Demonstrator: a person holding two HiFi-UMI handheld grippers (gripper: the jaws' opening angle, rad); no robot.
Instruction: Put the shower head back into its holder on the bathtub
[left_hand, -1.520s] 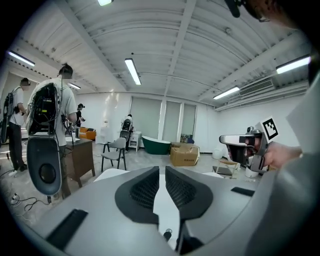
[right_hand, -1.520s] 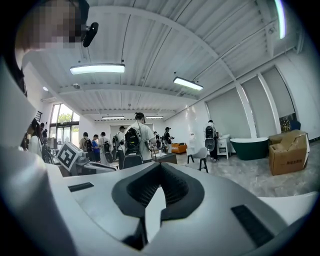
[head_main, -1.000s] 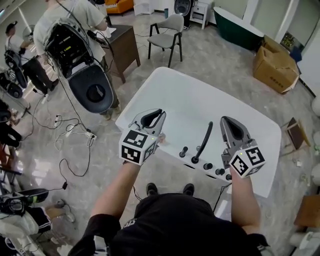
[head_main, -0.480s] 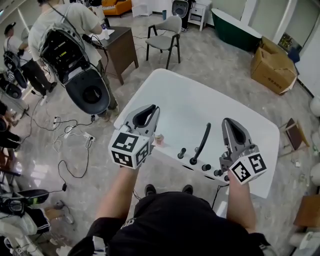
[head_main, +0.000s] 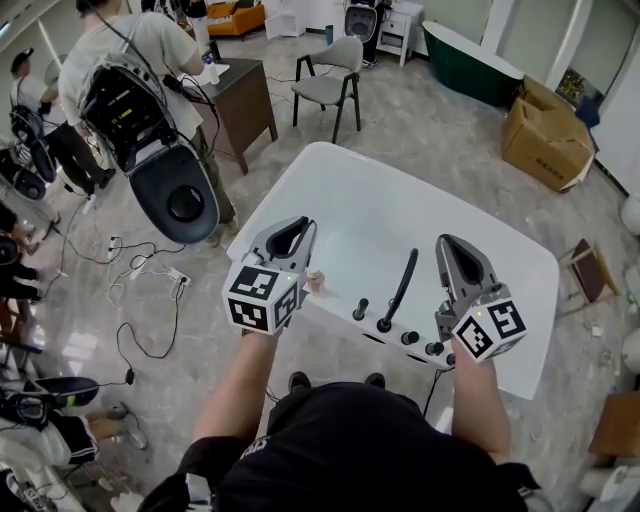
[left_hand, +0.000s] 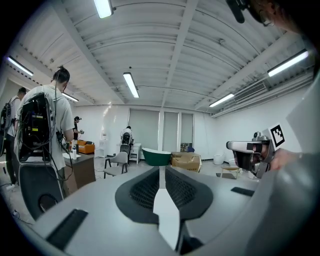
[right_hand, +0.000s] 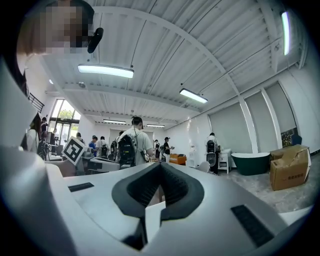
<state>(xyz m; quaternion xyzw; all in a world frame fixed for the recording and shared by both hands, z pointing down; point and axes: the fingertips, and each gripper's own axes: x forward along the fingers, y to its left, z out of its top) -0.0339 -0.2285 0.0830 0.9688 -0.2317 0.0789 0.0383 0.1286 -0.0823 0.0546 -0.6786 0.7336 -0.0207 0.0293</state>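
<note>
In the head view the black shower head (head_main: 402, 287) slants away from the bathtub's (head_main: 340, 190) near rim, between the left gripper (head_main: 300, 228) and the nearer right gripper (head_main: 447, 245); the left gripper view, then the right gripper view, shows jaws pressed together, empty, facing the room, not it.

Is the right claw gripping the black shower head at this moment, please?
No, the right claw is shut on nothing, and the shower head stands apart on the bathtub.
</note>
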